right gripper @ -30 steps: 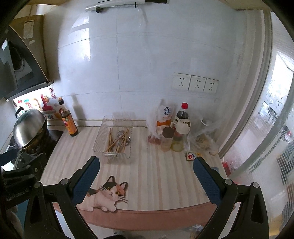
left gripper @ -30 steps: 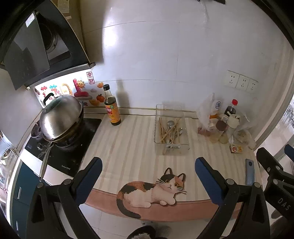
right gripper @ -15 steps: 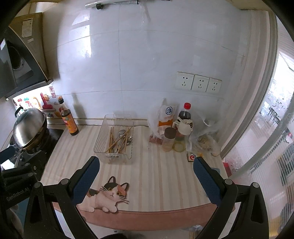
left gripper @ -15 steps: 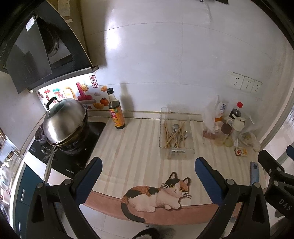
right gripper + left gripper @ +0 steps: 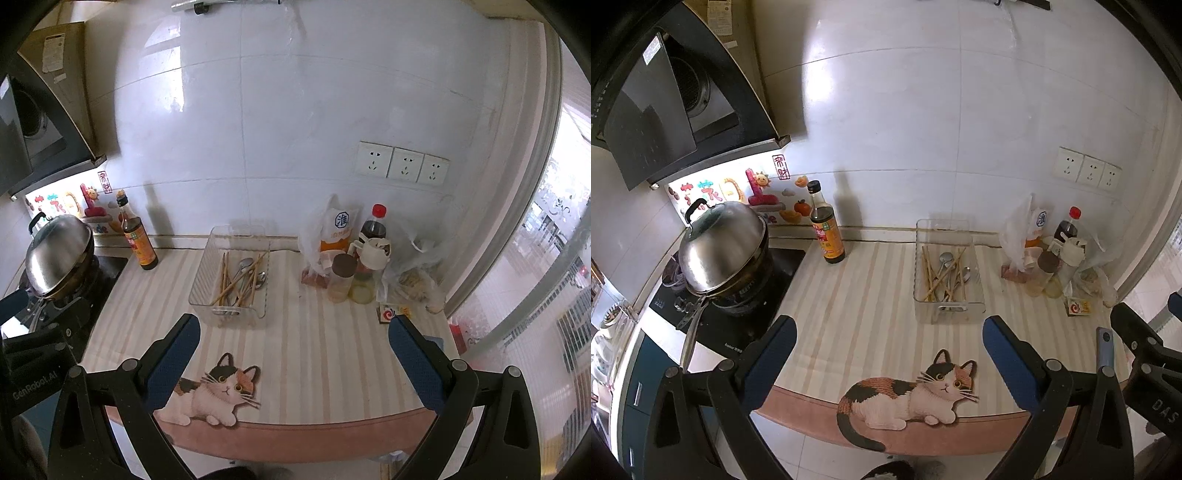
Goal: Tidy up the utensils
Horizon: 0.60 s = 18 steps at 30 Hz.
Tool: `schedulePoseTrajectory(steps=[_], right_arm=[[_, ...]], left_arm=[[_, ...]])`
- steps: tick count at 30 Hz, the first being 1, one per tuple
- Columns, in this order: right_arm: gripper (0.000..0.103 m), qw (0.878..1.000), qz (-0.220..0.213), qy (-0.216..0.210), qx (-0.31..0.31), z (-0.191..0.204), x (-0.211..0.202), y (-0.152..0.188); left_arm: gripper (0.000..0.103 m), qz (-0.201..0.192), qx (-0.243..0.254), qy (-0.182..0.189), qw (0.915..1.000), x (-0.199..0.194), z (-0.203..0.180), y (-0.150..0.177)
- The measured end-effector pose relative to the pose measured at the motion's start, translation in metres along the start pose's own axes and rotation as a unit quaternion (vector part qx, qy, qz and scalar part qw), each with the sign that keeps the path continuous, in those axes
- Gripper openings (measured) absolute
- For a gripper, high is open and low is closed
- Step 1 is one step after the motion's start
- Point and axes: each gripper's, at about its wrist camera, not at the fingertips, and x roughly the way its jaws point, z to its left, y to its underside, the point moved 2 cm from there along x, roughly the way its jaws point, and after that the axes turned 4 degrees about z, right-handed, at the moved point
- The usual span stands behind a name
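Chopsticks (image 5: pixel 226 278) and spoons (image 5: pixel 246 266) lie mixed and crossed inside the clear tray (image 5: pixel 207 288) at the back of the worktop (image 5: pixel 325 354), near the wall, so all utensils sit in one container; whether they are sorted by kind cannot be settled at this distance. Left gripper (image 5: pixel 886 354) and right gripper (image 5: pixel 293 350) hang before the worktop edge, fingers spread wide, holding nothing, both well apart from the tray.

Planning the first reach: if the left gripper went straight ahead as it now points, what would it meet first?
Probably the striped counter just left of the clear tray; the left gripper is open and empty. Depth is uncertain.
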Motion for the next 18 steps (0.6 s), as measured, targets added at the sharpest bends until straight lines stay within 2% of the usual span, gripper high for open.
schedulePoseTrajectory(steps=[18], right_arm=[[0.103, 1.0, 0.001, 0.005, -0.001, -0.0018, 0.0005, 0.0021]], left_arm=[[0.103, 0.003, 0.0, 0.001, 1.0, 0.0006, -0.0035, 0.0008]])
